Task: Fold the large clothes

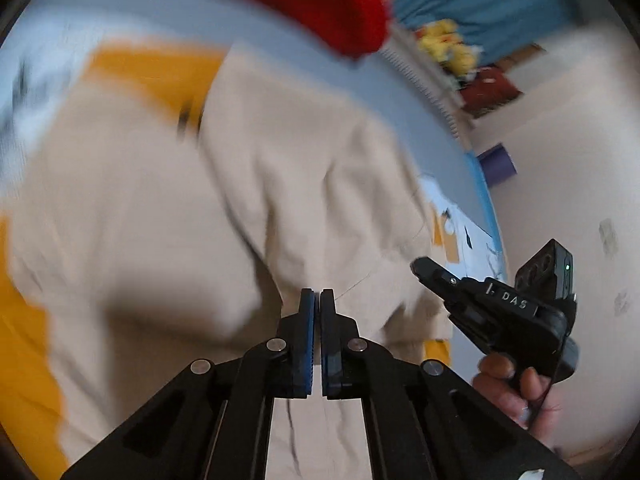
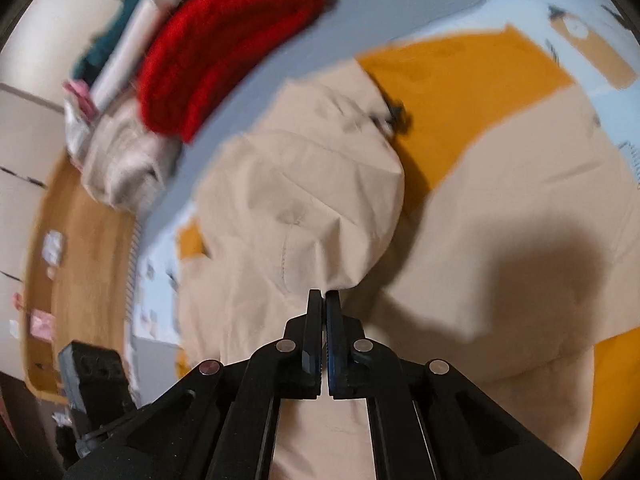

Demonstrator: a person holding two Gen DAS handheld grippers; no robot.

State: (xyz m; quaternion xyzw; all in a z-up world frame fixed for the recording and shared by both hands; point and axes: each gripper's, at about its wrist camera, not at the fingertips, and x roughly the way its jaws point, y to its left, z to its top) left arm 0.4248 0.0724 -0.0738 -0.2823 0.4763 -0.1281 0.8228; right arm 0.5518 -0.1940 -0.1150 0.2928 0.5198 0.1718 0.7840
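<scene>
Nearest in each wrist view, both tools are closed. The left gripper [image 1: 317,300] has its blue-padded jaws pressed together over the pale beige cotton garment [image 1: 168,216], and whether a thin layer of cloth is caught between them cannot be told. The right gripper [image 2: 324,300] is likewise closed, and a gathered peak of the same garment [image 2: 304,200] runs down to its tips, so it looks pinched there. The left view also shows the right tool, held by a hand [image 1: 516,384] at the garment's near right edge.

The beige garment lies spread and rumpled across a mustard-yellow and pale blue patterned cover [image 2: 460,72] on the bed, with one bunched portion raised. No neat fold shows yet, so the folding seems at an early stage, with most left to do.

Farther off sit a red knitted garment [image 2: 224,40] and a folded cream bundle [image 2: 124,164].
</scene>
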